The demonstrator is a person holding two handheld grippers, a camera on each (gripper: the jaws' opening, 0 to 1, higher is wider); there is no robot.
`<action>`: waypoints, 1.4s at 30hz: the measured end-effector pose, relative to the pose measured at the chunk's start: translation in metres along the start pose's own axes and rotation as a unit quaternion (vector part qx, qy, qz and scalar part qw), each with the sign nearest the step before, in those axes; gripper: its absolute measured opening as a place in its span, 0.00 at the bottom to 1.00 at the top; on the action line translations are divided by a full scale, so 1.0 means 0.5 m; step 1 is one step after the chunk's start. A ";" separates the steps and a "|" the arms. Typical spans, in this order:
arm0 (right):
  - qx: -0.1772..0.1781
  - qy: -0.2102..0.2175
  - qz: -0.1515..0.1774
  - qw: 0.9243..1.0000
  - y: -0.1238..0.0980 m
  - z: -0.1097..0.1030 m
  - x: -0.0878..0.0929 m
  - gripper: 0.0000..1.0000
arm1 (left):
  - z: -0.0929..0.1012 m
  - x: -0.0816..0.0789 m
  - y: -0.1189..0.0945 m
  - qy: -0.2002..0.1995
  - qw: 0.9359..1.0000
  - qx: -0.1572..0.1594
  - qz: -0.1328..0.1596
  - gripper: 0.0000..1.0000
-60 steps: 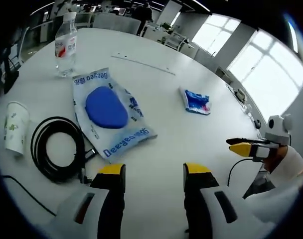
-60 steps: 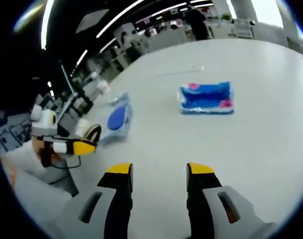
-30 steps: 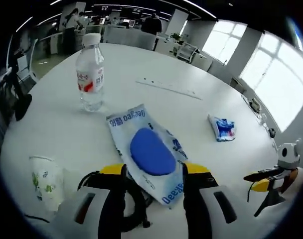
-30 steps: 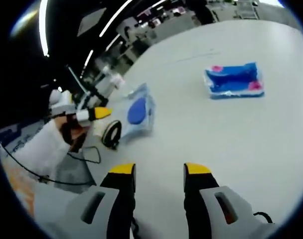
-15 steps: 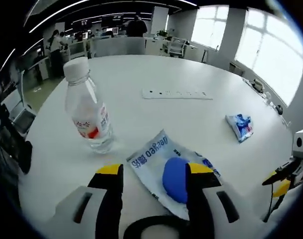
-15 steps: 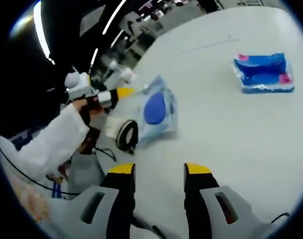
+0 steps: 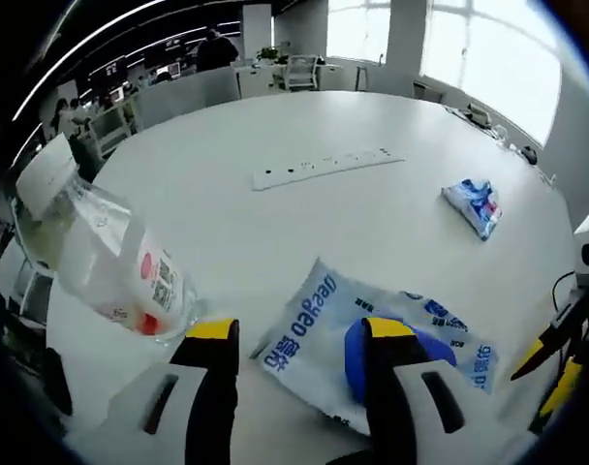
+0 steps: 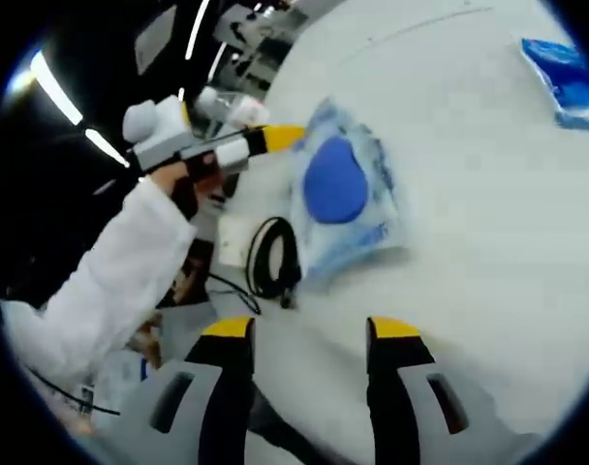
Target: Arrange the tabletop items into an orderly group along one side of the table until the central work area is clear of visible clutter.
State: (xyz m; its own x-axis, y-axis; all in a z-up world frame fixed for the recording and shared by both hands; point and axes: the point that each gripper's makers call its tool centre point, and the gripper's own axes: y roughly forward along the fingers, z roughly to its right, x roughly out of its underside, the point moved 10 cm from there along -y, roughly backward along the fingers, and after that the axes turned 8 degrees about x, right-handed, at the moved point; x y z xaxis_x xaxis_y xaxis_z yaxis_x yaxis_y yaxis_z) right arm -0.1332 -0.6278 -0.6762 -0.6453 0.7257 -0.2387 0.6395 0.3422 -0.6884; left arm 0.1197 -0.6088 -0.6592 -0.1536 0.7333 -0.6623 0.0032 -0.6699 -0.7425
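A clear water bottle (image 7: 106,266) with a red-and-white label stands close on the left, just left of my open left gripper (image 7: 299,334). A white-and-blue packet (image 7: 372,334) with a blue oval lies under and beyond the right jaw. A small blue tissue pack (image 7: 474,205) rests farther right. My right gripper (image 7: 551,373) enters at the right edge. In the right gripper view my right gripper (image 8: 309,334) is open over the white table, facing the packet (image 8: 338,184), a black coiled cable (image 8: 275,254) and the tissue pack (image 8: 571,73). The left gripper (image 8: 275,138) hovers by the packet's far edge.
A long white strip (image 7: 328,167) with small holes lies across the middle of the round white table (image 7: 275,116). A white-sleeved arm (image 8: 130,281) holds the left gripper. A pale object (image 8: 234,240), partly hidden, sits beside the cable. Office desks and windows surround the table.
The left gripper has moved in close to the bottle, which now looms at the left. The right view has swung toward the packet and cable. Nothing on the table has shifted.
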 end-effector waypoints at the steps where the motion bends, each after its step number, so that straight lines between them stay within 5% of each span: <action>1: 0.003 0.003 -0.003 1.000 0.006 -0.002 -0.003 0.47 | -0.004 0.001 0.004 -0.003 1.000 0.001 -0.002 0.48; 10: 0.015 0.037 -0.020 0.999 0.063 -0.006 -0.039 0.48 | -0.024 0.016 0.036 -0.026 0.999 0.011 -0.016 0.44; 12: 0.020 0.062 -0.009 0.998 0.069 -0.002 -0.042 0.44 | -0.024 0.018 0.037 -0.029 0.999 0.012 -0.016 0.40; 16: 0.041 0.047 -0.014 0.998 0.085 0.011 -0.040 0.23 | -0.023 0.029 0.039 -0.018 1.000 0.011 -0.018 0.33; 20: 0.047 0.069 -0.009 0.996 0.085 0.015 -0.042 0.14 | -0.030 0.036 0.031 -0.056 0.998 0.006 -0.004 0.31; 24: 0.046 0.064 0.005 0.997 0.070 0.022 -0.039 0.04 | -0.029 0.042 0.015 -0.070 0.997 0.003 0.008 0.17; 26: 0.041 0.061 0.007 0.997 0.065 0.033 -0.039 0.03 | -0.028 0.048 0.001 -0.071 0.997 0.001 0.011 0.00; 29: 0.036 0.084 0.020 0.996 0.050 0.050 -0.046 0.02 | -0.019 0.055 -0.012 -0.138 0.990 0.018 0.029 0.00; 34: 0.067 0.026 0.054 0.996 0.009 0.063 -0.065 0.00 | 0.005 0.071 -0.045 -0.149 0.988 0.014 0.038 0.00; 42: 0.078 0.013 0.136 0.988 -0.078 0.078 -0.083 0.00 | 0.058 0.059 -0.115 -0.178 0.980 0.024 0.090 0.00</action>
State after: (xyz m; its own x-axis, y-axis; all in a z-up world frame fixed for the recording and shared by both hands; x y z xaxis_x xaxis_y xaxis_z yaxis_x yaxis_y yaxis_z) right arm -0.1478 -0.6948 -0.6661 -0.4456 0.7943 -0.4129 0.7143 0.0375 -0.6988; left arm 0.0864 -0.5523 -0.6331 -0.4902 0.5218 -0.6982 0.0173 -0.7950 -0.6064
